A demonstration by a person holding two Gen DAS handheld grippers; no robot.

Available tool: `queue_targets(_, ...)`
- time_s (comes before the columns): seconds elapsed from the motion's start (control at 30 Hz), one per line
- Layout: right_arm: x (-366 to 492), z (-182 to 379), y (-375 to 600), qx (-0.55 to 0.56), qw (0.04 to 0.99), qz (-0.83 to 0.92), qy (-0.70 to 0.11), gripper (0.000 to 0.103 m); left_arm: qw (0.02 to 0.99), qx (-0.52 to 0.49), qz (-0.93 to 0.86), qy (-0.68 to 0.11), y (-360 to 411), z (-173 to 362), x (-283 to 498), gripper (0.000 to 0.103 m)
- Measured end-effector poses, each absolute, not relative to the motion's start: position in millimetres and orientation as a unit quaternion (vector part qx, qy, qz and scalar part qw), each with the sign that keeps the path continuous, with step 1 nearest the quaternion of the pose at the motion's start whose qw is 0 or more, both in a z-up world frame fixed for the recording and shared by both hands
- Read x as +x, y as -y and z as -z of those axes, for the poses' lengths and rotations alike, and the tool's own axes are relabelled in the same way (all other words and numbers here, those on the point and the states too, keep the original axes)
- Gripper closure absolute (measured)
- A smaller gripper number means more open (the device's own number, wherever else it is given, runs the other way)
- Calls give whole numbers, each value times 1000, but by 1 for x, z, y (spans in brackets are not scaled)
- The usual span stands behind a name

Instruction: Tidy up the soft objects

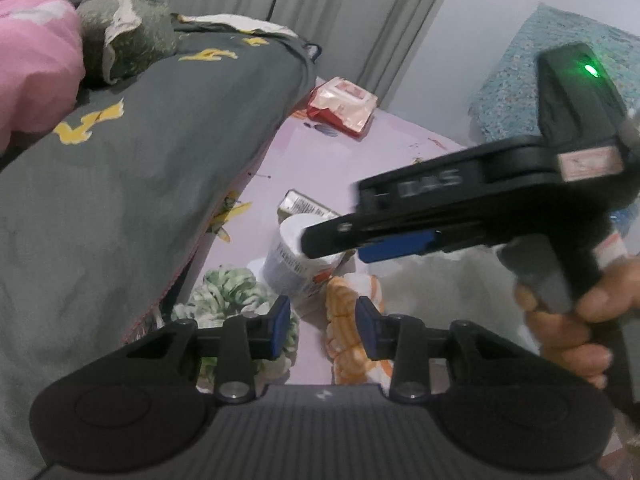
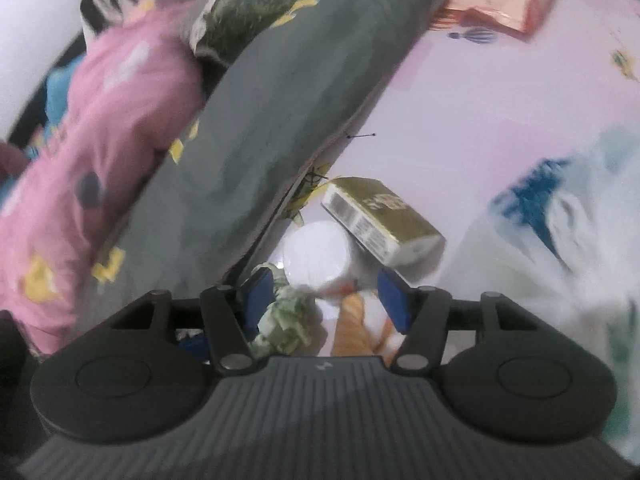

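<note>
- The soft things sit at the near end of the pink sheet (image 1: 360,152) — a green-and-white knitted piece (image 1: 228,288) on the left, an orange-and-white knitted piece (image 1: 352,320) on the right, with a narrow strip of bare sheet between them.
- Left gripper (image 1: 324,328) hangs right over that strip, jaws fairly narrow; one blue pad is over the green piece's edge, the other over the orange piece's edge, and nothing is clamped between them.
- My read: it needs to pick one piece — as it stands it straddles the gap and would pinch sheet.
- Right gripper (image 2: 326,300) points down at the same pair, jaws about half open, nothing held; its view is blurred.
- Just behind the soft pieces lies a white tub (image 1: 296,264) on its side, and past it a gold box (image 2: 384,220) — hard things, best left out of the bite.
- The grey pillow (image 1: 140,160) presses close on the left, so the green piece likely wants a grab from the open side.
- Both grippers crowd one small spot; taking one piece each, left on green and right on orange, looks the tidy way to avoid a knock.
</note>
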State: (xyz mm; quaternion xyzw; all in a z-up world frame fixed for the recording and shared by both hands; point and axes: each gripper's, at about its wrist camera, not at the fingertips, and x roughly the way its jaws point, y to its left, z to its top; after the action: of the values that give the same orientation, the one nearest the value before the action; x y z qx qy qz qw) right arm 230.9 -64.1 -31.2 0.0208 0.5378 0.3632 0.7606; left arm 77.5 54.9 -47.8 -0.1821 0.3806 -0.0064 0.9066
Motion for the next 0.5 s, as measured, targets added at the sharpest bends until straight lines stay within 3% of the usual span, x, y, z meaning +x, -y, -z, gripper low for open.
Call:
queue_targets(0.17, 231, 47, 31, -33, 767, -359, -530, 46, 902, -189, -2, -387, -57, 55, 78, 69)
queue_targets(0.27, 232, 51, 27, -43, 776, -358, -517, 53, 902, -188, -3, -388, -58, 57, 76, 69)
queue_targets(0.4, 250, 56, 45, 39, 769, -355, -531, 54, 906, -188, -6, -379, -60, 55, 73, 66)
queue_targets(0.5, 267, 66, 67, 134, 742, -350, -556, 54, 910, -182, -7, -373, -59, 51, 73, 58)
